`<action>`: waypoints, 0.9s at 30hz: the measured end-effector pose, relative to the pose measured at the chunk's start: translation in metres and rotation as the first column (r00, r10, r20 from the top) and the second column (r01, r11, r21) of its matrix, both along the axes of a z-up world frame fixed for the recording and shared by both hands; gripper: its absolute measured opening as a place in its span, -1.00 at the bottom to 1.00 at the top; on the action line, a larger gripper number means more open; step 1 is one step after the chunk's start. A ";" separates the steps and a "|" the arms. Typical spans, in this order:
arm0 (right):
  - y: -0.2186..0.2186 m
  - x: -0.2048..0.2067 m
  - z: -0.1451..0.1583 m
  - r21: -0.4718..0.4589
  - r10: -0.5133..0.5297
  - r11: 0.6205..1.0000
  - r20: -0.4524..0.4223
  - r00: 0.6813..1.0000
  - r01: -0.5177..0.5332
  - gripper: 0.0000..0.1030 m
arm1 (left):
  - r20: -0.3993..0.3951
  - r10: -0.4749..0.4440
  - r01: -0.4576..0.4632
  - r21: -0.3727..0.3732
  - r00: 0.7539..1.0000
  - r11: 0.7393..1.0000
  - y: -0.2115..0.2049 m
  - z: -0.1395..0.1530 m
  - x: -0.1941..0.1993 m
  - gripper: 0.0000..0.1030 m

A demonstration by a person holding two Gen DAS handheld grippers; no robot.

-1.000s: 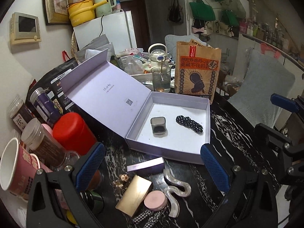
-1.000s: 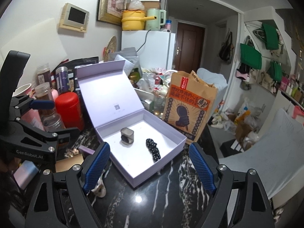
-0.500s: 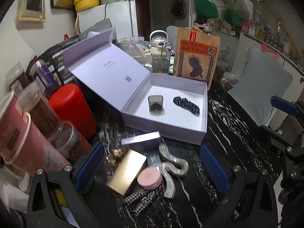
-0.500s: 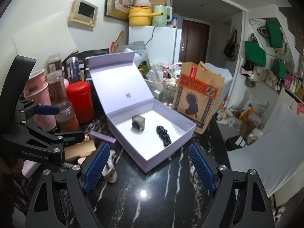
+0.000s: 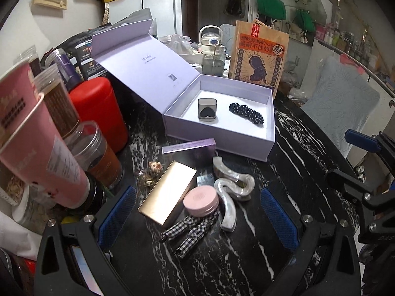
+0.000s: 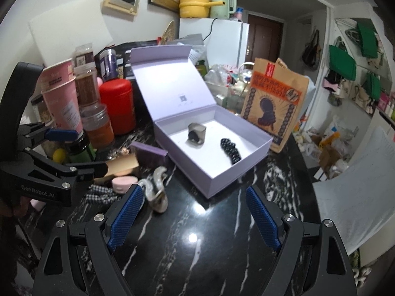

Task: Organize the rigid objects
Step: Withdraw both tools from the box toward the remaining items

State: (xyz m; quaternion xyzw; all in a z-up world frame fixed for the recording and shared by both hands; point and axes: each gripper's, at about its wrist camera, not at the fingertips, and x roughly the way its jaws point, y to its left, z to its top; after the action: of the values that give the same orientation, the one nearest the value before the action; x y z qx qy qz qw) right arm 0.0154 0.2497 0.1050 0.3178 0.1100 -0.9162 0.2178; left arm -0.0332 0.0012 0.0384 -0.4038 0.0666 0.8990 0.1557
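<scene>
A lilac box [image 5: 223, 145] stands open on the black marbled desk [image 5: 296, 162], its lid [image 5: 148, 61] tipped back toward the desk's left side. Inside lie a small grey case [image 5: 207, 109] and, just right of it and apart from it, a black bead bracelet [image 5: 245, 112].

In front of the box, toward the desk's near edge, a cluster of things lies close together: a purple palette [image 5: 188, 145] nearest the box wall, a gold case [image 5: 167, 194] tilted against a pink round tin [image 5: 201, 201], a pearly wavy hair clip [image 5: 229, 187] touching the tin's right side, and a checked bow [image 5: 192, 229] nearest the edge. A small gold trinket [image 5: 150, 172] sits left of the gold case.

Along the desk's left edge stand a red canister [image 5: 98, 113], clear jars [image 5: 98, 153] and a pink paper cup [image 5: 37, 143]. A brown paper bag [image 5: 259, 56] stands upright behind the box.

The left gripper [image 5: 197, 219] hangs over the cluster with its jaws wide apart and nothing held; the tin, bow and clip lie between the blue pads [image 5: 117, 217] in its view. The right gripper [image 6: 195, 219] is over bare desk in front of the box, jaws likewise wide and empty, the clip just beside its left pad.
</scene>
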 end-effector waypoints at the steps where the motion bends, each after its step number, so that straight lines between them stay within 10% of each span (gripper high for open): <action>1: -0.002 0.001 -0.002 0.002 0.004 1.000 0.005 1.000 -0.004 0.67 | 0.000 -0.002 0.002 0.000 1.000 1.000 -0.003 -0.002 0.002 0.99; 15: -0.022 -0.002 -0.045 -0.019 0.034 0.999 0.119 0.992 -0.032 0.67 | 0.116 -0.011 -0.002 0.114 0.993 0.994 -0.038 -0.054 -0.002 0.99; 27: -0.033 -0.019 -0.070 0.008 0.036 0.999 0.186 0.982 -0.038 0.67 | 0.110 -0.082 0.077 0.044 0.991 0.996 -0.032 -0.082 -0.004 0.97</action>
State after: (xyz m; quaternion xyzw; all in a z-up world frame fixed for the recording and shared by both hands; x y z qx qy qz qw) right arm -0.0032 0.2165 0.0350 0.4009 0.1004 -0.8778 0.2423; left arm -0.0374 -0.0305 -0.0437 -0.4472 0.0560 0.8693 0.2028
